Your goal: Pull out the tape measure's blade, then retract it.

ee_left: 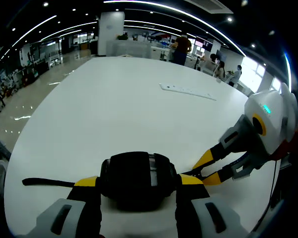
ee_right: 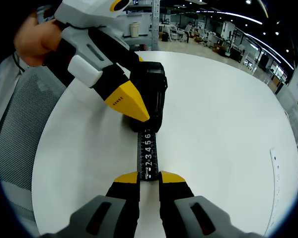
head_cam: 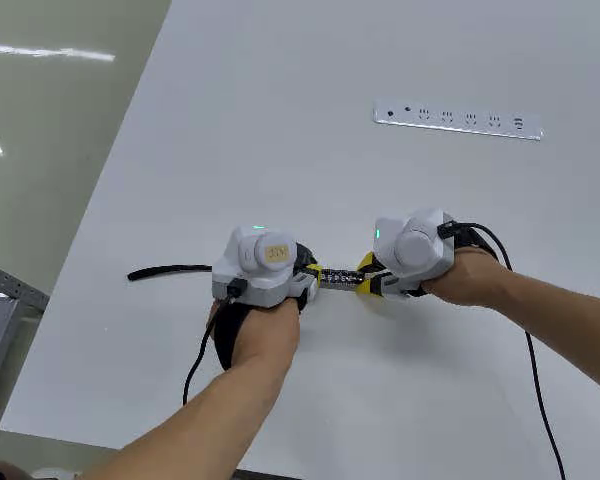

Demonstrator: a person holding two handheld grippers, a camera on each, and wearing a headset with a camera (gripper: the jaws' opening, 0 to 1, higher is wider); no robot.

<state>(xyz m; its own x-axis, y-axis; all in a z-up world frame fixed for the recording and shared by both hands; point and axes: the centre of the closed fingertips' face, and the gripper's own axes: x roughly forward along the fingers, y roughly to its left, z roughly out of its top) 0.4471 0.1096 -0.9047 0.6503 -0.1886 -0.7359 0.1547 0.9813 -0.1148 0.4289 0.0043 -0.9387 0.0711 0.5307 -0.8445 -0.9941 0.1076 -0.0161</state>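
Two hand-held grippers (head_cam: 308, 276) (head_cam: 366, 284), one tape measure (ee_right: 150, 99), one power strip (head_cam: 458, 119).

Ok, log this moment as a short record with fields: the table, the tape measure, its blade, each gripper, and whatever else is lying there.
table: white, flat
tape measure: black case, between the left gripper's jaws
blade: a short stretch out of the case, printed numbers facing up
left gripper: shut on the tape measure
right gripper: shut on the blade's end
black strap: lying on the table beside the left gripper
power strip: white, farther back on the table, apart from both grippers
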